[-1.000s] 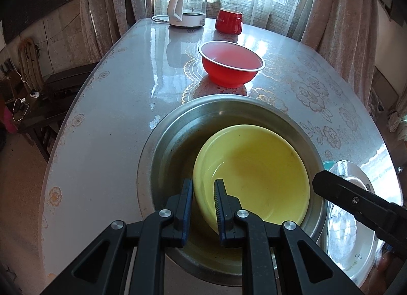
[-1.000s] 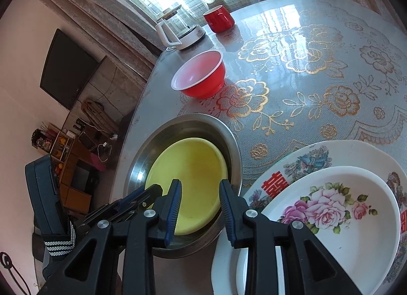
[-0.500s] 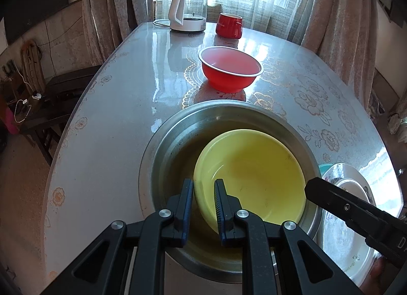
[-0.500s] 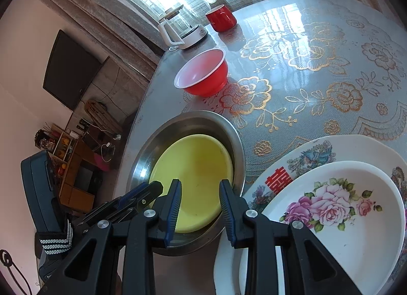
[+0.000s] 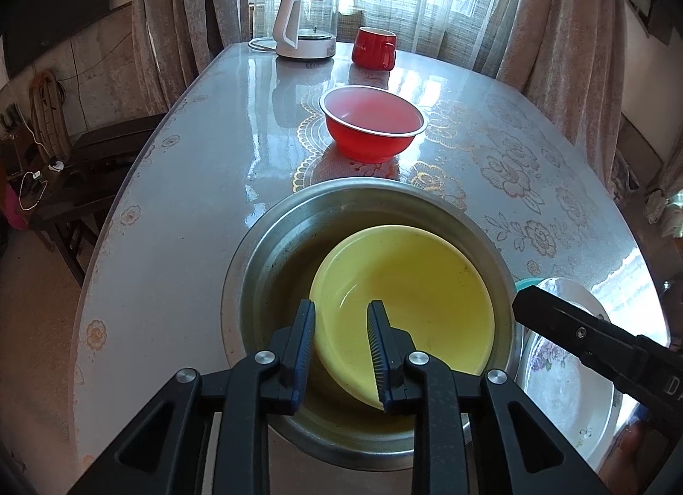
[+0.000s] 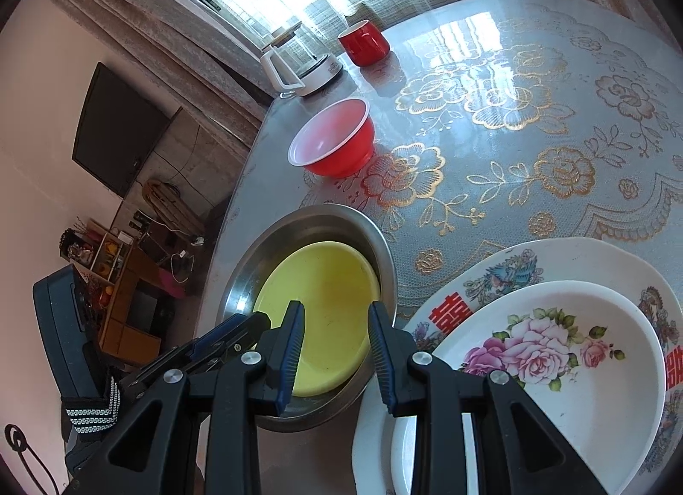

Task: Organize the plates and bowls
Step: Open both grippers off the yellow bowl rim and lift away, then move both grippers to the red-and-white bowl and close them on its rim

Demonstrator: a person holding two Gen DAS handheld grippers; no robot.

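Two bowls are nested on the worktop (image 5: 179, 238): a yellow bowl (image 5: 410, 294) lies tilted inside a steel basin (image 5: 277, 247). Just beside the basin, a floral plate (image 6: 567, 358) sits on a larger plate (image 6: 597, 256). A red bowl (image 5: 373, 127) stands apart, farther back, with a kettle (image 5: 305, 29) and red mug (image 5: 375, 48) beyond. Left gripper (image 5: 341, 337): fingers spread, straddling the yellow bowl's near rim. Right gripper (image 6: 337, 345): fingers spread, holding nothing, above the basin's edge.

Your table (image 5: 179, 238) carries a steel basin (image 5: 273, 247) at its near edge. Beyond the basin stands a red bowl (image 5: 373, 132); farther beyond, a kettle (image 5: 305, 27) and red mug (image 5: 375, 48). Right of the basin rests a patterned plate (image 6: 576, 258).
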